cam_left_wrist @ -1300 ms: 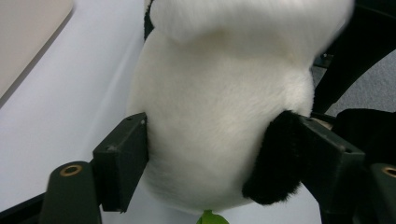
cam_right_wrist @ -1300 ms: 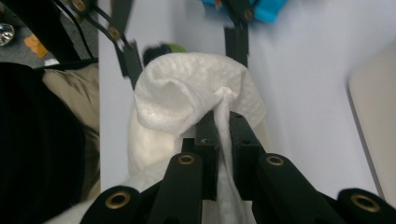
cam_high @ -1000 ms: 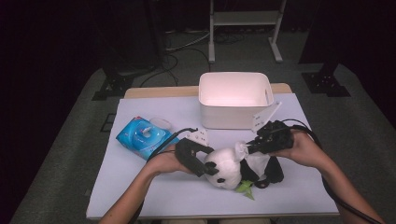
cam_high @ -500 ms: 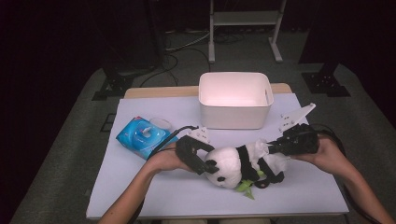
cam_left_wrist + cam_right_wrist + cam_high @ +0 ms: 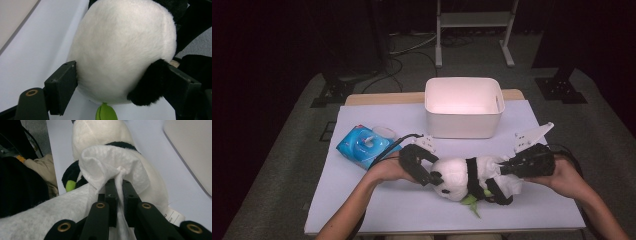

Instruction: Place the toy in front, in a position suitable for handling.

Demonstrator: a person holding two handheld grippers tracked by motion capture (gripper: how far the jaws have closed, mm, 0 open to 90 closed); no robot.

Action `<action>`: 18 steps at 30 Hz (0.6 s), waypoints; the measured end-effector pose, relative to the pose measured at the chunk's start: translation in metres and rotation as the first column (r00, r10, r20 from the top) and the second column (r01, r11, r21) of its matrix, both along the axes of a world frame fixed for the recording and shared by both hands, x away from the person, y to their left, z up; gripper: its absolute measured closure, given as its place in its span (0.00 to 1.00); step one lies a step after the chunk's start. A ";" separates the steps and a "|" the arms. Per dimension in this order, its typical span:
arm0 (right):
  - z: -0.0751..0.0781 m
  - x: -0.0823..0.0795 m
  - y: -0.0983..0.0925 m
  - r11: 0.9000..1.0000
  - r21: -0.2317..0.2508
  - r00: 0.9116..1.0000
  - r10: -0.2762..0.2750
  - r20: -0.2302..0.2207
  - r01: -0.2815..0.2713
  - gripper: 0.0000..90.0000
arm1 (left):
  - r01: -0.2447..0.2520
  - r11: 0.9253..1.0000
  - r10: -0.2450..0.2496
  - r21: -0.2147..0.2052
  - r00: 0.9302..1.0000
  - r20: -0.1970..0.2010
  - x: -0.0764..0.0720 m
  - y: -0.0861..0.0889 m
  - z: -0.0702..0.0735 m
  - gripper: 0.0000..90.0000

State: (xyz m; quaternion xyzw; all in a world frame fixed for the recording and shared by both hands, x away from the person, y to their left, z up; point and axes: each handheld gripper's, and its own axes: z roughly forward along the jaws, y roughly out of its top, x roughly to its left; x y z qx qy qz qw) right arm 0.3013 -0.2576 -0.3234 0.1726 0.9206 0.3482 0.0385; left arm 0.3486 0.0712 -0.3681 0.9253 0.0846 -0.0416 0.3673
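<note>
Panda toy [image 5: 464, 177] lies on the surface [image 5: 377, 200], its white head sitting between the left gripper's [image 5: 424, 172] wide jaws, which have just been opening. Right gripper's [image 5: 507, 169] jaws pinch a white wipe [image 5: 110, 167] against its body.

Both forearms are bare, with no sleeve in sight. The left tool [image 5: 428, 177] is black and blocky, with flat rectangular pads [image 5: 61, 86] and a brass-ringed hole at the arm's base. A black cable [image 5: 389, 147] trails from it. The right tool [image 5: 506, 171] is black too, with brass-ringed screw holes, topped by a pale three-cornered plate [image 5: 532, 136], probably grey.
</note>
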 end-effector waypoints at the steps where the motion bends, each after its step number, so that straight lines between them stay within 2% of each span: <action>1: 0.000 -0.001 0.001 1.000 -0.001 1.000 0.008 -0.002 -0.008 0.94 | 0.005 1.000 -0.005 0.002 1.000 -0.002 -0.001 0.000 0.000 0.19; 8: -0.001 -0.008 0.005 0.999 0.007 0.999 0.047 -0.017 -0.047 0.94 | 0.015 1.000 -0.015 -0.012 1.000 -0.023 -0.007 -0.006 0.005 0.12; 15: 0.003 -0.011 0.010 0.998 -0.001 0.998 0.061 -0.003 -0.061 0.94 | 0.038 0.999 -0.038 -0.001 0.999 -0.014 -0.009 -0.015 0.002 0.15; 18: 0.006 -0.010 0.014 0.997 -0.019 0.997 0.071 0.009 -0.071 0.94 | 0.029 1.000 -0.029 -0.010 0.999 -0.016 -0.009 -0.014 0.001 0.19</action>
